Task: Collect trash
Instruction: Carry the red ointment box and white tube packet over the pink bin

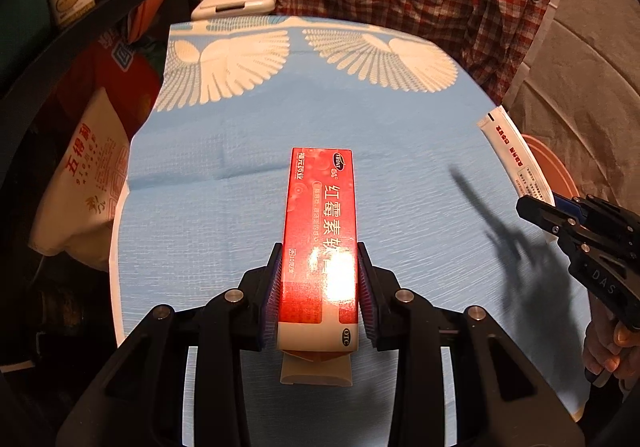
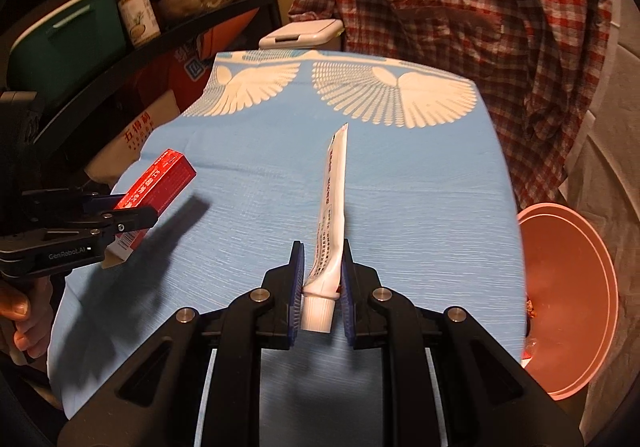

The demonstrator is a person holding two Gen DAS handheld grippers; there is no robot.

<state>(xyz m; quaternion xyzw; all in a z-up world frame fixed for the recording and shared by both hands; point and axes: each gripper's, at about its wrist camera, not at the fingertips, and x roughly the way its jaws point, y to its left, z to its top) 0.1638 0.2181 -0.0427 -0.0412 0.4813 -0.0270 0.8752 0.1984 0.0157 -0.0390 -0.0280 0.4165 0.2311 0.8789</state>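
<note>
- Red carton point(image 1: 322, 231) clamped between the pads of left gripper point(image 1: 320, 287), held off the blue cloth point(image 1: 224, 135); near end flap open, partly hidden behind the jaws.
- White tube point(image 2: 332, 215) pinched at its cap end by right gripper point(image 2: 320, 287), crimped far end pointing away, above the cloth.
- In the left wrist view, tube cut off at the right edge; right gripper only partly in frame.
- Pink basin point(image 2: 568, 287) low on the right past the cloth edge, contents mostly hidden.
- Hand point(image 2: 24, 311) on the left gripper handle, cropped at the frame edge.
- Plaid shirt point(image 2: 460, 7) at far side; shelf clutter on the far left dim, hard to read.
</note>
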